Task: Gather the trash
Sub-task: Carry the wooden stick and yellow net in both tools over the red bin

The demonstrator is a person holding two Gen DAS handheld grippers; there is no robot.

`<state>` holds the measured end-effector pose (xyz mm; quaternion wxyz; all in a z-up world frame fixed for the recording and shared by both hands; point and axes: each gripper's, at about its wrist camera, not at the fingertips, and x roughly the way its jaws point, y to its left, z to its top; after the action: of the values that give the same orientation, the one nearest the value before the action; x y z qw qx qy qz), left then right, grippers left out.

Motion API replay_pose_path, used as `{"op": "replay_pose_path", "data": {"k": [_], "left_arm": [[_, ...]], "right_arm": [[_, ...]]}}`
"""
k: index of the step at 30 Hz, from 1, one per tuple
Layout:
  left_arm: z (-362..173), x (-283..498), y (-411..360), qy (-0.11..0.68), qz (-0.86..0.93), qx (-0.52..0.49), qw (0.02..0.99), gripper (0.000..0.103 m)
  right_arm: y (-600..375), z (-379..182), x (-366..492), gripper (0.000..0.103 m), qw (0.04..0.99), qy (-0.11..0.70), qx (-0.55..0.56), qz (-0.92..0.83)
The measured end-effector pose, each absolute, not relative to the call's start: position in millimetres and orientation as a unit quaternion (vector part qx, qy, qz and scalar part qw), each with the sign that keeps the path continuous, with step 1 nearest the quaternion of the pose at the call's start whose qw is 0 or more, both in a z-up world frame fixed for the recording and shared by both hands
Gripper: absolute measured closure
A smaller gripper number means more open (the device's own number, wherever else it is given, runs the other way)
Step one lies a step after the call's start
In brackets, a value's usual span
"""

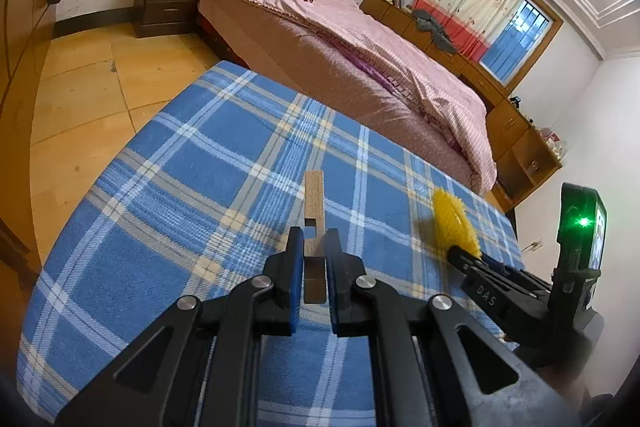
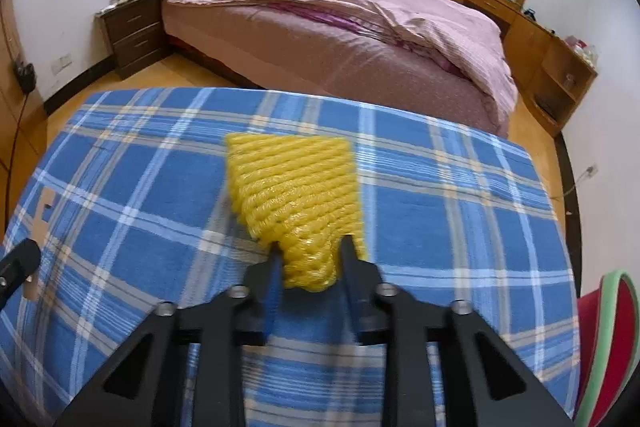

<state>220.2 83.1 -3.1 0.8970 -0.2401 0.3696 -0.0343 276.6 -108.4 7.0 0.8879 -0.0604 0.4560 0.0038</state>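
Left gripper (image 1: pixel 314 247) fingers clamping cardboard strip (image 1: pixel 313 201), right gripper (image 2: pixel 310 261) fingers pinching yellow foam net (image 2: pixel 296 195), plaid cloth (image 2: pixel 440 227)

Two pieces of trash, both low in their frames

A narrow brown cardboard strip (image 1: pixel 313 223) with a small square cutout runs upright at lower centre of the left view. A yellow foam mesh sleeve (image 2: pixel 298 203), ribbed and flattened, widens upward at centre of the right view.
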Motion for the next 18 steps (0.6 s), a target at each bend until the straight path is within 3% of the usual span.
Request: {"op": "replay_pose_path", "data": {"k": [18], "left_arm": [[14,206,52,0.354,-0.112,-0.232,0.899,0.093]], "right_arm": [[-223,49,127,0.086,0.902,0.412,0.125,-0.038]]}}
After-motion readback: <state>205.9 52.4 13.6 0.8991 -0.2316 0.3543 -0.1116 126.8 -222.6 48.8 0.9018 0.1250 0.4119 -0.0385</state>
